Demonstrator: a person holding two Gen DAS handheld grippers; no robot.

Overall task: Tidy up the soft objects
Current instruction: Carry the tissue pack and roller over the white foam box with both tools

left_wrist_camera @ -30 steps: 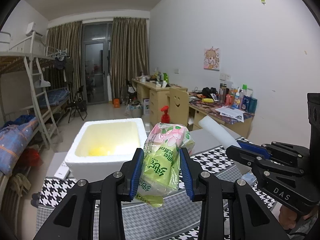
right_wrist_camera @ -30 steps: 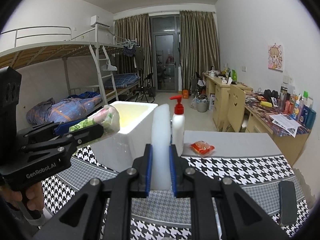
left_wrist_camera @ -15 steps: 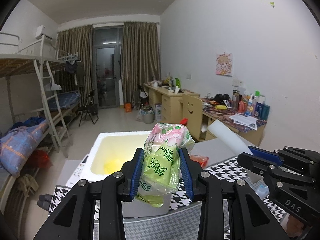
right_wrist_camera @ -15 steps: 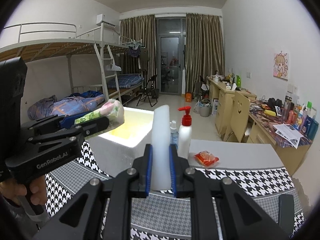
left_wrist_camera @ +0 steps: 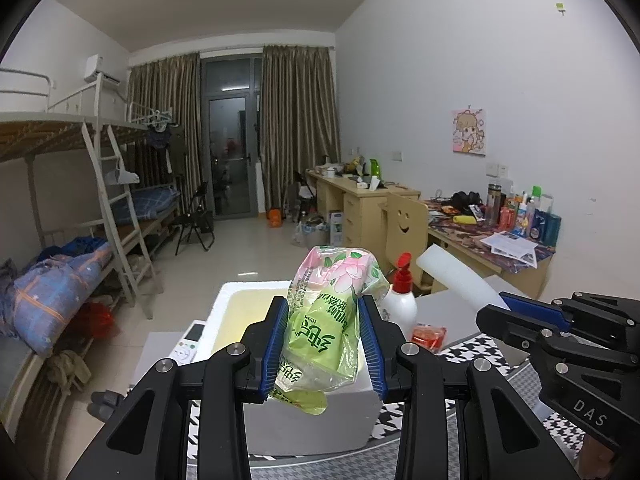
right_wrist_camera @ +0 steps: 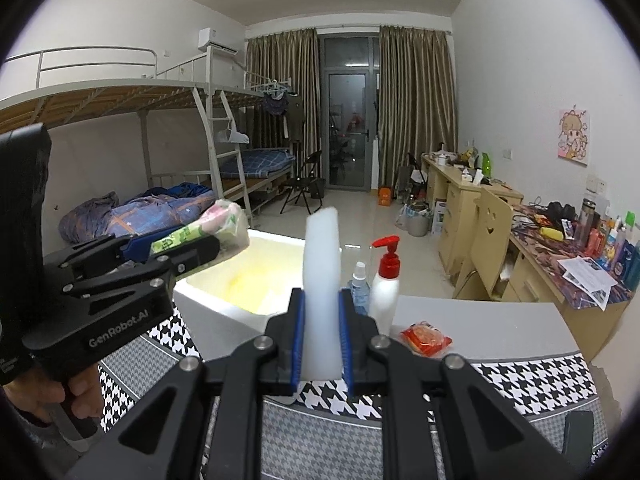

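Carrying both loads, left gripper clenched on the tissue pack, right gripper on the foam block, we lower them into the foam box at 11 o'clock.

The right gripper is showing the white letters "DAS" on its black body in the left wrist view. The left gripper is displaying "GenRobot.AI" in white along its side in the right wrist view. The green tissue pack is carrying large white printed characters, seen upside down and not legible. No other markings are resolving clearly.
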